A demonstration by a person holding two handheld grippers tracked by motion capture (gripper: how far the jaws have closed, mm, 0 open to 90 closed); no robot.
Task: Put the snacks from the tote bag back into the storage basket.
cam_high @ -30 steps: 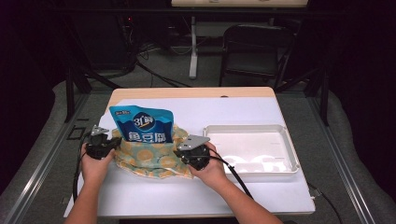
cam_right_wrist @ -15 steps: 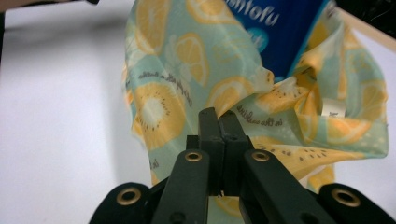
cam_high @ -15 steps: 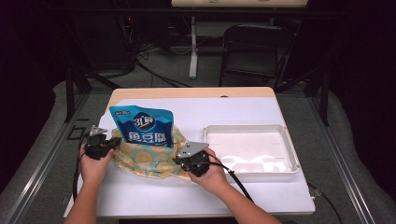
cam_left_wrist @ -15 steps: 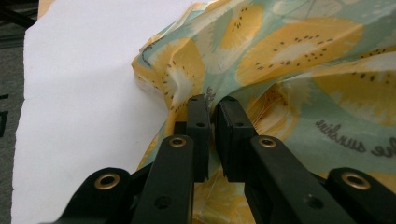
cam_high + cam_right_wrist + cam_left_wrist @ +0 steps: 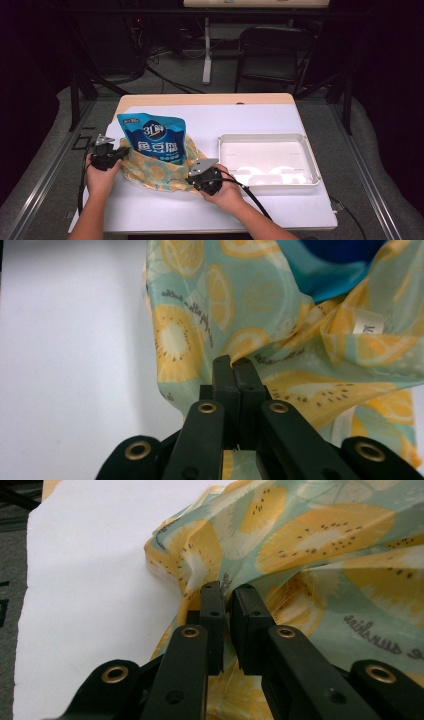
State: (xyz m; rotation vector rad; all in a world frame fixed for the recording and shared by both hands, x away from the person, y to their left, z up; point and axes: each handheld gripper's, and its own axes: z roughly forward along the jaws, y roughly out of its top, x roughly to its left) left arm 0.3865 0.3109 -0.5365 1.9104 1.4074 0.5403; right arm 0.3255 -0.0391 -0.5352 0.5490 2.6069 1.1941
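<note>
1. Two grippers clamp the fruit-print bag (image 5: 157,172), which lies on the white table (image 5: 280,210) at approx 9 o'clock of the white tray (image 5: 312,170), just beside it.
2. L gripper (image 5: 119,151): jaws nearly closed, pinching a fold of the bag's fabric at its 9 o'clock edge.
3. R gripper (image 5: 192,180): jaws fully together on the fabric at approx 4 o'clock.
4. Blue pouch (image 5: 154,140) stands in the bag, top sticking out toward 12 o'clock.
</note>
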